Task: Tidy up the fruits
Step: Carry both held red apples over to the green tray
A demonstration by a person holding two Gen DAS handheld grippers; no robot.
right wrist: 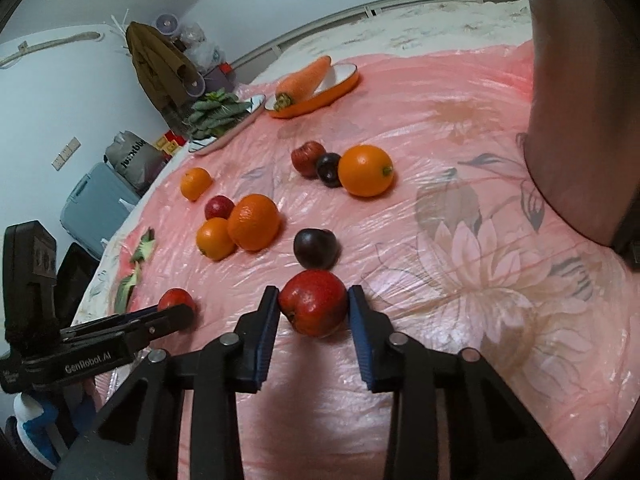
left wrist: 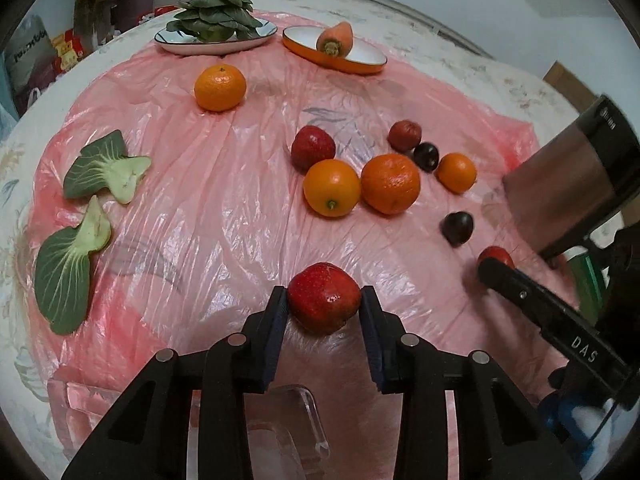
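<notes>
Gripping a red apple (left wrist: 324,304), your left gripper (left wrist: 325,308) has both dark ribbed pads pressed on the fruit's sides; the skin is glossy and speckled, the shape round and slightly lumpy. Your right gripper (right wrist: 314,310) has a second red apple (right wrist: 314,307) between its blue pads; the left pad touches the skin, while whether the right pad presses I cannot tell. That apple's stem dimple faces lower left, so its core axis is tilted. Both apples sit at the near edge of a wrinkled, shiny pink plastic sheet (left wrist: 208,208) spread over a floral cloth.

Just beyond the right-hand apple lies a smooth dark plum (right wrist: 316,249). Farther in, two oranges (left wrist: 362,186) with pebbled rind touch each other, a red apple behind them, and a small red fruit, another dark plum and a small orange (left wrist: 456,172) cluster to one side. Two cut, veined green leaves (left wrist: 86,224) lie flat at the left of the sheet. A lone orange (left wrist: 220,87) sits apart, farther back.

At the far edge, an oval white dish (left wrist: 180,46) holds a heap of leafy greens (left wrist: 216,18). Beside it, an orange-rimmed oval dish (left wrist: 360,60) holds one carrot (right wrist: 306,78), its long axis along the dish, green stub end toward you.
</notes>
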